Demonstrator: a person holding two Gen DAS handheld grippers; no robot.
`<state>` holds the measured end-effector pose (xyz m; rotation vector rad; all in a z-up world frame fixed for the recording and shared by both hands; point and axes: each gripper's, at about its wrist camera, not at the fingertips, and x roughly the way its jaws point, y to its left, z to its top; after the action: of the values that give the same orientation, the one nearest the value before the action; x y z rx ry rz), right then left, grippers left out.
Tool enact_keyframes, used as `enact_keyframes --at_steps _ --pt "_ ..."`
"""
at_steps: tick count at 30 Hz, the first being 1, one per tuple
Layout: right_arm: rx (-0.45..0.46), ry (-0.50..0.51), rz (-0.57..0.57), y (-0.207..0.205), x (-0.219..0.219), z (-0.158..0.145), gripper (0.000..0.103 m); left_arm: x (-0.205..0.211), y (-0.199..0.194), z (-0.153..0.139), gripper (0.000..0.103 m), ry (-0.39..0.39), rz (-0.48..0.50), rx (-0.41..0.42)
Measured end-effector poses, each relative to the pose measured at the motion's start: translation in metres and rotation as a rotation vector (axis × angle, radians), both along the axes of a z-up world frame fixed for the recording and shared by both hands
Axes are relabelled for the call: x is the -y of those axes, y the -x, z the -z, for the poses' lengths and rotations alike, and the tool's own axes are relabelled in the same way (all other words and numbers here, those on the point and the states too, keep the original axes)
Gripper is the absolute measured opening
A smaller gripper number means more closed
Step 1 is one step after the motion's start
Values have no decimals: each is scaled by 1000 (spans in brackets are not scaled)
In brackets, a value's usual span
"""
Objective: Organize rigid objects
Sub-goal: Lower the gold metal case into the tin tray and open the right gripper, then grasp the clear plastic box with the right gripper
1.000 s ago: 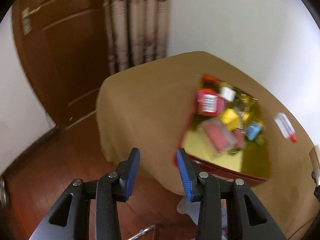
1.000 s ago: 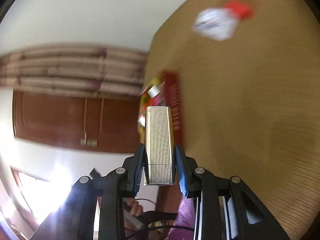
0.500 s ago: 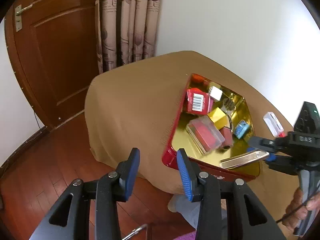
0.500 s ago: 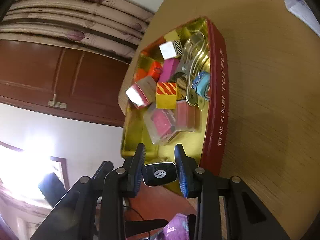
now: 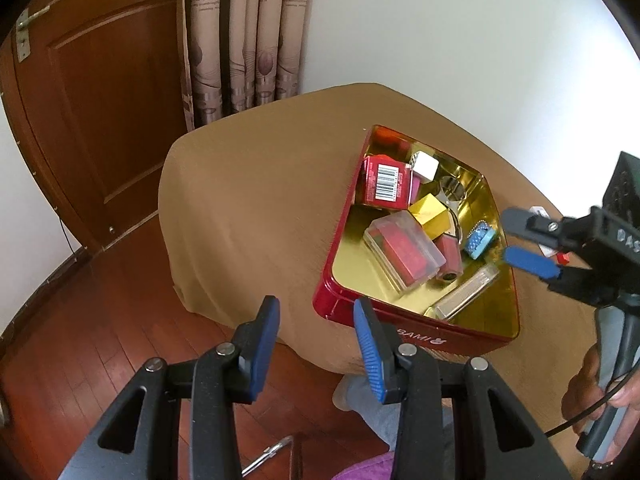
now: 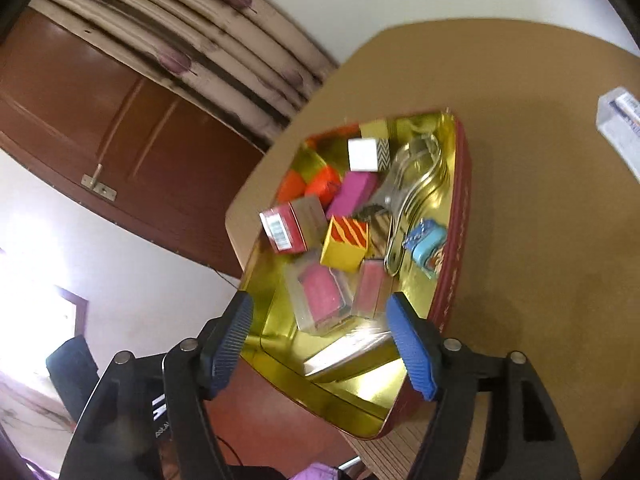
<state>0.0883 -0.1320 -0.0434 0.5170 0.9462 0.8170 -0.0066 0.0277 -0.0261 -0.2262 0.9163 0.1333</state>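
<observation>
A red tin [image 5: 416,330] with a gold inside [image 6: 320,394] sits on the brown table and holds several small boxes. A flat silver ribbed case [image 5: 466,296] lies in its near end; it also shows in the right wrist view [image 6: 344,354]. My right gripper [image 6: 324,340] is open just above that case, empty; it shows in the left wrist view [image 5: 516,240] over the tin's right rim. My left gripper [image 5: 316,344] is open and empty, off the table's front edge, near the tin's corner.
A white box with a red end [image 6: 620,124] lies on the table right of the tin. The tin holds a clear case with red inside [image 5: 404,252], a yellow block [image 5: 428,214], a barcode box [image 5: 384,180]. Door and curtain stand behind.
My right gripper carried the silver case over the tin, opened and let it go; the case now lies inside. My left gripper stayed open and drew slightly nearer the tin.
</observation>
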Motion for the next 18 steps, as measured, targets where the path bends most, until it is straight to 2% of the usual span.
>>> enact_keyframes --at_steps 3,5,6,9,12,16,17,18 --pt "14 -38 44 5 18 1 69 1 -1 2 39 -1 4 -14" --pt "46 -13 137 12 40 3 69 1 -2 4 39 6 3 -24" --pt "72 33 191 16 48 5 69 0 -2 5 39 10 1 -26" --pt "160 331 405 30 83 19 78 0 -1 4 39 9 -5 -20" --pt "150 518 525 37 126 47 78 2 0 4 39 4 -1 -22" --pt "83 626 648 49 180 84 77 6 0 4 39 -8 2 -21" --pt "56 631 673 52 192 94 77 7 0 4 39 -13 3 -21" --pt "42 582 690 54 208 96 78 8 -1 5 39 -16 5 -22"
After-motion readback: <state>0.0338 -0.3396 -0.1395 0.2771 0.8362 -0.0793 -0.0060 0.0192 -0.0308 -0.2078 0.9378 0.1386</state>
